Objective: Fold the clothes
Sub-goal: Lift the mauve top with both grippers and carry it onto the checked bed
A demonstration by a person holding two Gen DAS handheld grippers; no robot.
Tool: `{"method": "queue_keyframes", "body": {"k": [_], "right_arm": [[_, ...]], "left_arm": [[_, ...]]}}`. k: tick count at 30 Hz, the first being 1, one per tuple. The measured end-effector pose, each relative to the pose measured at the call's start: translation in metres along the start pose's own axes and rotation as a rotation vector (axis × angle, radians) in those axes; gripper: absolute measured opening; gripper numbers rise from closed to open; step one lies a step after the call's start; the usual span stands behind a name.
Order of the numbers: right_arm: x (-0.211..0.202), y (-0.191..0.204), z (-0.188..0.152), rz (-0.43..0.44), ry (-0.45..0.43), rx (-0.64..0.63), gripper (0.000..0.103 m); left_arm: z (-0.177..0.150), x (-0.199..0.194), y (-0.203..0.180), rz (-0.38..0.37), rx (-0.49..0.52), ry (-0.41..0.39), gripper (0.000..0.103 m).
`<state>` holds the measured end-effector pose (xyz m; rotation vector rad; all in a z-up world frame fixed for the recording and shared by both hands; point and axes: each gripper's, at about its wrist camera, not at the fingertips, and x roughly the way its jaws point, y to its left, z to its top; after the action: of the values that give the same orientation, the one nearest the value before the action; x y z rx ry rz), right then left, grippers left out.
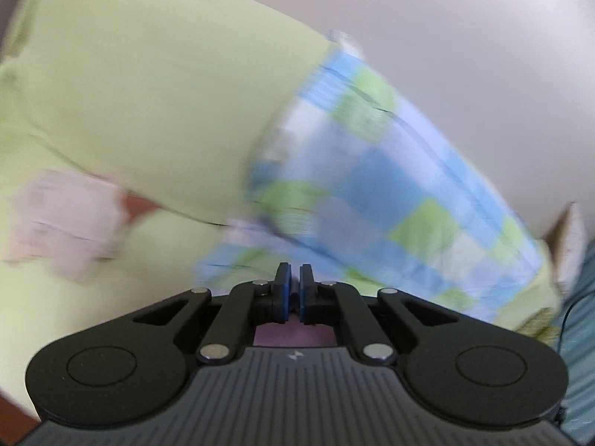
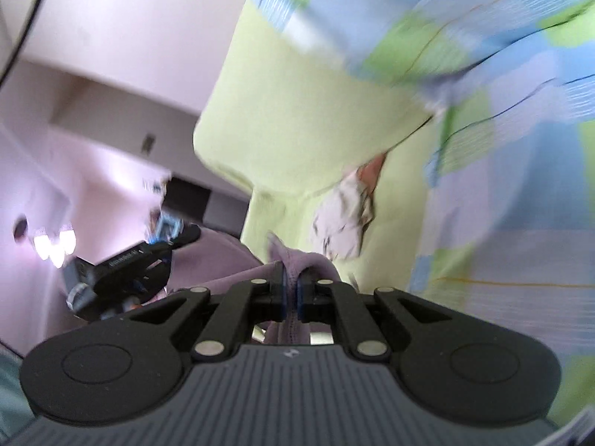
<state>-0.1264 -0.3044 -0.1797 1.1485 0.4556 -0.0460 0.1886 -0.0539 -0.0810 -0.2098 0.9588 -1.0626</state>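
Note:
A lilac garment (image 2: 230,260) is stretched between both grippers, above a bed. In the right wrist view my right gripper (image 2: 291,278) is shut on a bunched, stitched edge of it, and cloth hangs below the pads. The fabric runs left to my left gripper (image 2: 174,232), which is blurred. In the left wrist view my left gripper (image 1: 295,278) has its blue pads almost together. A strip of the lilac garment (image 1: 290,334) shows just beneath them.
Below lies a bed with a pale green sheet (image 1: 148,93) and a blue, green and white checked quilt (image 1: 372,186). A crumpled white-pink cloth (image 1: 63,223) lies on the sheet. A white wall (image 1: 483,37) stands behind. Both views are motion-blurred.

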Motion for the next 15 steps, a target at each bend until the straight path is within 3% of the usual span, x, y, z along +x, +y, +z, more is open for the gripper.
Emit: {"method": "queue_keyframes", "body": {"k": [3,4,6,11,13,14,15], "right_arm": [[-0.043,-0.009,0.032,-0.017,-0.092,-0.016,0.004],[-0.059,-0.009,0.047,-0.041,-0.131,-0.030,0.004],[-0.084,-0.008,0.070,-0.025,-0.220,-0.027,0.004],[-0.148,0.023,0.123,0.000,-0.465,-0.125,0.004],[-0.166,0.020,0.119,-0.071,-0.488,-0.166,0.004],[-0.176,0.011,0.111,-0.132,-0.489,-0.176,0.004],[-0.182,0.003,0.105,-0.176,-0.483,-0.170,0.004]], "left_arm": [[0.001,0.053,-0.068,-0.046,0.076,-0.012,0.000],[0.015,0.074,-0.104,-0.098,0.097,-0.024,0.000],[0.022,0.114,-0.150,-0.110,0.157,-0.053,0.000],[0.013,0.134,-0.205,-0.116,0.260,-0.018,0.001],[-0.021,0.148,-0.201,-0.057,0.311,0.050,0.025],[-0.037,0.155,-0.195,-0.038,0.323,0.084,0.030],[-0.067,0.172,-0.180,-0.033,0.314,0.167,0.032]]}}
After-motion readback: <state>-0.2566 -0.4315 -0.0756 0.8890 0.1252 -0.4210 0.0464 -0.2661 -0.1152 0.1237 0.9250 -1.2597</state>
